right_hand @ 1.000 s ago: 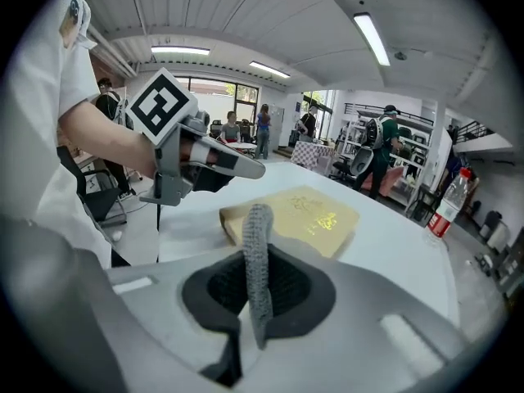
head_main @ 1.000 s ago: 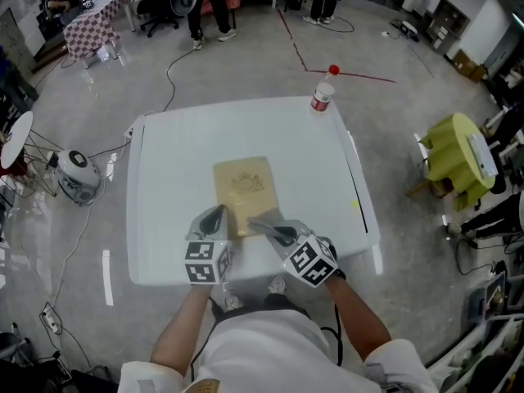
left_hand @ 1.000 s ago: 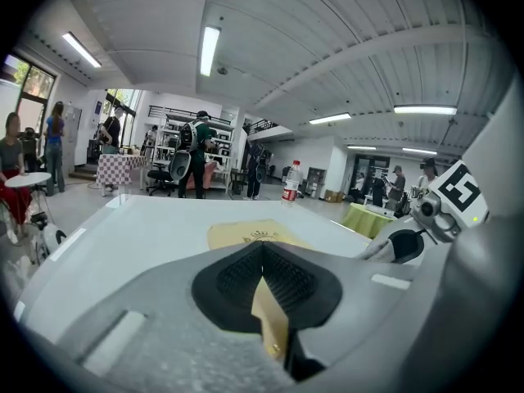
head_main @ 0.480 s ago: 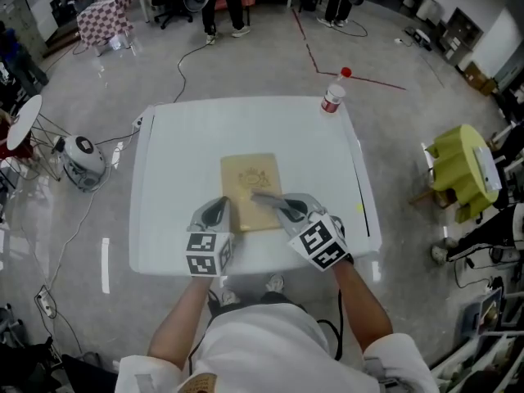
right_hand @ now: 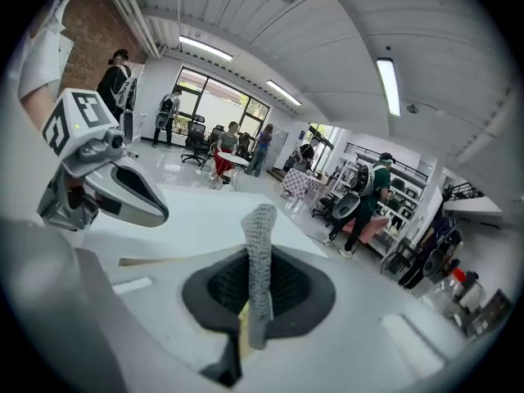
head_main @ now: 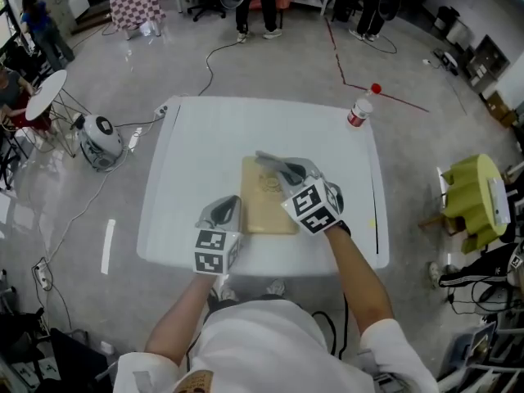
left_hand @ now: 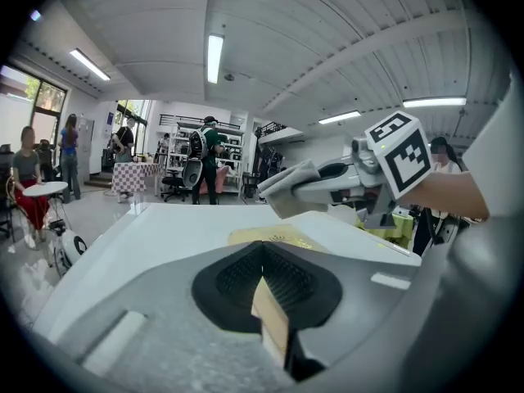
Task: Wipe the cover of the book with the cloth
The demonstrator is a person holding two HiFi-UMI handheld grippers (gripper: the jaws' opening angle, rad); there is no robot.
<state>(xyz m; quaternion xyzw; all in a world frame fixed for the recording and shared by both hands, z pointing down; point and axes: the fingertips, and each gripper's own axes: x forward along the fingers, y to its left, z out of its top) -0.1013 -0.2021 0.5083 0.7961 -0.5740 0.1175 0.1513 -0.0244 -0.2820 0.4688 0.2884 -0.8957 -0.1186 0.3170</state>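
Note:
A tan book (head_main: 264, 210) lies flat on the white table (head_main: 205, 137), near its front edge. My left gripper (head_main: 225, 212) is at the book's near left edge and shut on that edge (left_hand: 270, 313); the cover (left_hand: 274, 237) stretches away beyond the jaws. My right gripper (head_main: 282, 169) is shut on a grey cloth (head_main: 273, 163), held over the far part of the cover. In the right gripper view the cloth (right_hand: 260, 260) stands up between the jaws, with the left gripper (right_hand: 106, 188) to the left. In the left gripper view the cloth (left_hand: 288, 188) hangs above the book.
A water bottle with a red cap (head_main: 360, 110) stands at the table's far right corner. A yellow-green stool (head_main: 473, 199) is on the floor to the right, and a round white device (head_main: 102, 136) with cables to the left. People stand at the back of the room.
My right gripper has carried the cloth from the book's near end across the cover to its far end. The left gripper has stayed at the book's near left edge.

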